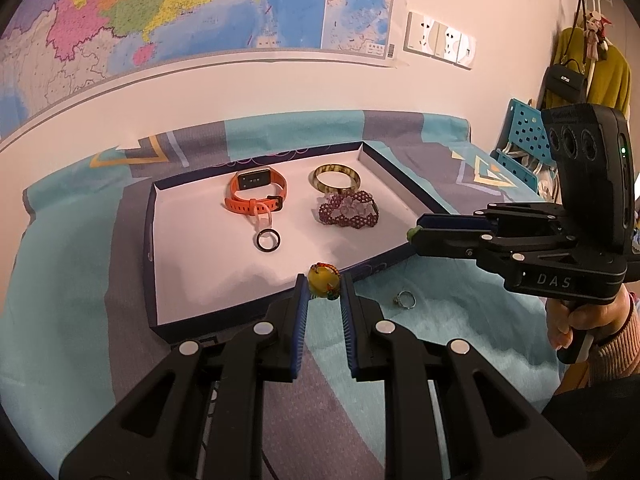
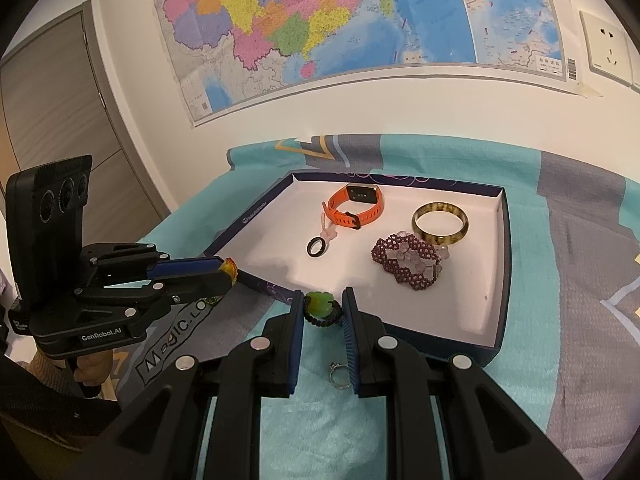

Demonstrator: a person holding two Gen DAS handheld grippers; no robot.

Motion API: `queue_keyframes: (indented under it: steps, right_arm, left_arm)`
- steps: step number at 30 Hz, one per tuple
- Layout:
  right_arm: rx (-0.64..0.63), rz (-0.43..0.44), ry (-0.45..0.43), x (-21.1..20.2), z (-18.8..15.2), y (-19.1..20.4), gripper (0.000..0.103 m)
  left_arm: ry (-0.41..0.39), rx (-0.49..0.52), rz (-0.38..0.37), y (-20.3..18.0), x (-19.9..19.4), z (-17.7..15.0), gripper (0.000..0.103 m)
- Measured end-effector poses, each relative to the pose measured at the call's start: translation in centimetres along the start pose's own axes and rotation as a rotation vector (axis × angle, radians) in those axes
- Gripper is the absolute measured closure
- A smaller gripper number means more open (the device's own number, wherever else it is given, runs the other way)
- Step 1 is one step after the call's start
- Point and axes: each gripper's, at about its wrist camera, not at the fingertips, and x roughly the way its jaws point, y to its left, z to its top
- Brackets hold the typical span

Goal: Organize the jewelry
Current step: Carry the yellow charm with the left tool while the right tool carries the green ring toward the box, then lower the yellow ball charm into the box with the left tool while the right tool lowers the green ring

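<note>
The left gripper (image 1: 324, 286) pinches a yellow bead charm (image 1: 323, 285) between its blue-padded fingers (image 1: 301, 312), holding it above the near edge of a shallow dark-blue box lid (image 1: 149, 240) with a white inside. From the right wrist view the same charm (image 2: 229, 268) shows as an amber bead at the tips of the left gripper (image 2: 224, 270), just beside the lid's left wall (image 2: 228, 236).

The right gripper (image 2: 322, 307) holds a green jade pendant on a dark braided cord (image 2: 320, 306) between its fingers (image 2: 298, 320), close to the lid's near corner. In the left wrist view only a green tip shows at the closed ends of the right gripper (image 1: 414, 234).

Inside the lid lie an orange smartwatch (image 1: 256, 191), a black ring (image 1: 267, 239), a mottled amber bangle (image 1: 336, 178) and a dark red beaded bracelet (image 1: 347, 210), the bracelet touching the bangle.

A silver ring (image 1: 405, 300) lies outside the lid on the teal and grey patterned cloth (image 1: 440, 320), near the right gripper's fingertips (image 2: 352, 360) in its own view.

A coloured map (image 2: 320, 20) hangs on the wall behind.
</note>
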Motion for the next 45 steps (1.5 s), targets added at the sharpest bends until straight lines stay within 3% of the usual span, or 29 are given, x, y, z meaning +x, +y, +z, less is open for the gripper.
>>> queue_keyframes:
  steps: [45]
  right_arm:
    - [0.029, -0.016, -0.004, 1.9, 1.8, -1.8, 0.086]
  left_arm:
    - [-0.024, -0.008, 0.039, 0.8, 1.3, 2.5, 0.086]
